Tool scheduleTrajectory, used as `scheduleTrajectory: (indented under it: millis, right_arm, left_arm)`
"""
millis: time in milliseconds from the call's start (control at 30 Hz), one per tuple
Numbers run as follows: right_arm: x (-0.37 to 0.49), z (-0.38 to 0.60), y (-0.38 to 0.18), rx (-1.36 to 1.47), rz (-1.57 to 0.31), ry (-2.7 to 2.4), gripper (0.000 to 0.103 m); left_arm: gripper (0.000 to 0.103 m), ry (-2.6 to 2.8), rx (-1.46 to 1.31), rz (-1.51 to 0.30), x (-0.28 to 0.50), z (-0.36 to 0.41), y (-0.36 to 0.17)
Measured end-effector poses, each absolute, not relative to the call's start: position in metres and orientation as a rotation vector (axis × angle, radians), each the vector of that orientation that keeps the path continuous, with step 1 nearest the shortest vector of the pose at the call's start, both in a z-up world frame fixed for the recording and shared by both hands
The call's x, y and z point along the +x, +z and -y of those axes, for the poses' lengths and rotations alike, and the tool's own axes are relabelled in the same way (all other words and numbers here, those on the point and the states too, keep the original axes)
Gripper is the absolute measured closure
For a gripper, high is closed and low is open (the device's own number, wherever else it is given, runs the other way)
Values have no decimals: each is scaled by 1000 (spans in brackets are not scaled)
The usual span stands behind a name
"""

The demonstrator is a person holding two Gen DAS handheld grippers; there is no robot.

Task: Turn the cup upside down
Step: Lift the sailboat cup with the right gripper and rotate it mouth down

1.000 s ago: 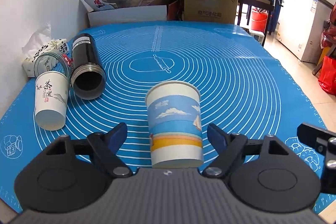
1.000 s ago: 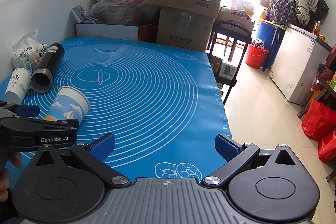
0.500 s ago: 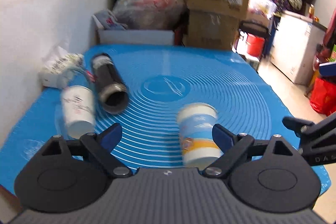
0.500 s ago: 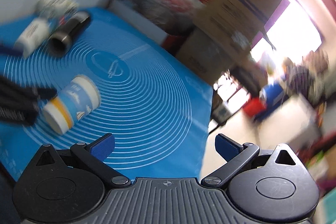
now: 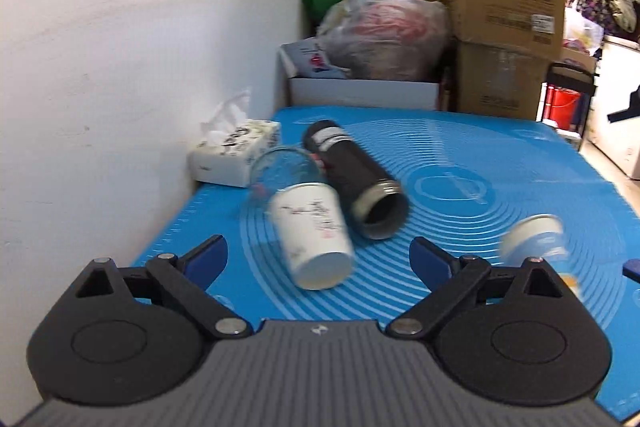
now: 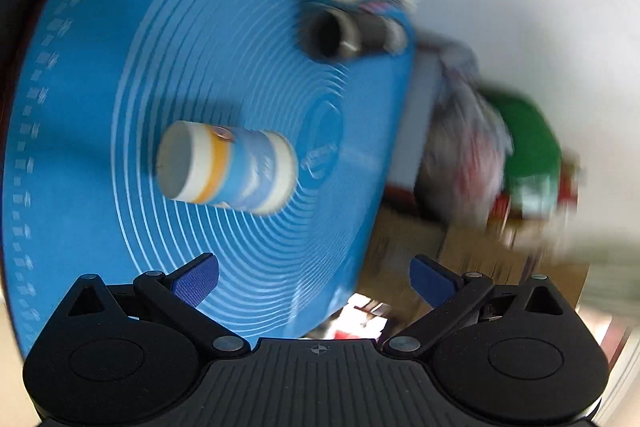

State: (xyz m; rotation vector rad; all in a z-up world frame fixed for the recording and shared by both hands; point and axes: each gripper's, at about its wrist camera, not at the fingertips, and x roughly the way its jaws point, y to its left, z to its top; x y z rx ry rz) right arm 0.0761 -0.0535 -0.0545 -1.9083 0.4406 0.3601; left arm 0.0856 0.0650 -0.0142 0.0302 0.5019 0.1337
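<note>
A paper cup with a blue sky, sailboat and orange band [image 5: 534, 237] stands on the blue mat [image 5: 460, 163], wide rim up, blurred, to the right of my left gripper [image 5: 318, 259]. In the right wrist view, which is rolled about a quarter turn, the same cup [image 6: 228, 169] stands on the mat ahead of my right gripper [image 6: 314, 277], its narrow base end toward the camera. Both grippers are open and empty, apart from the cup.
A white paper cup [image 5: 312, 231], a black flask [image 5: 360, 179] and a clear glass [image 5: 280, 167] lie at the mat's left, by a tissue pack [image 5: 236, 151] against the wall. Boxes [image 5: 504, 11] and bags [image 5: 384, 35] stand behind the table.
My left gripper has drawn back and swung left, leaving the blue cup off to its right. My right gripper has rolled about a quarter turn and come closer to the cup.
</note>
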Motion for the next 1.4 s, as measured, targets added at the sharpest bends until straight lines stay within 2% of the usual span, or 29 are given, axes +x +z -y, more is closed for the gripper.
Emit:
scheduleTrajectory:
  millis: [300,500,700,867,933,967,1133,1400]
  right_arm:
    - [71,59,-112,-2508,-162,653,0]
    - [70,73,-130,-2678,-57,886,0]
    - [76,72,-141,-2734,-64,937,13]
    - [84,69,-141,-2737,-76,955,36]
    - [84,69,-141,-2728,-82,966,40]
    - [84,69,-142,-2729,-88,968,45]
    - [78,65,-132,-2634,-135,957,46]
    - [95,46,-87,-2139,-307,859,47]
  left_arm:
    - [6,161,-8,-523,95,-97,-25]
    - [6,156,-44,-542,101,-109,-27]
    - [6,148,-92,-560,105,-115,-28]
    - [6,149,-100,-557,106,-115,-27]
    - [6,147,-105,-561,107,-116,-27]
    - [6,145,-107,-565,107,-115,-27]
    - [6,143,-105,-560,106,-114,-27]
    - [6,137,-95,-564,108,-106,-27]
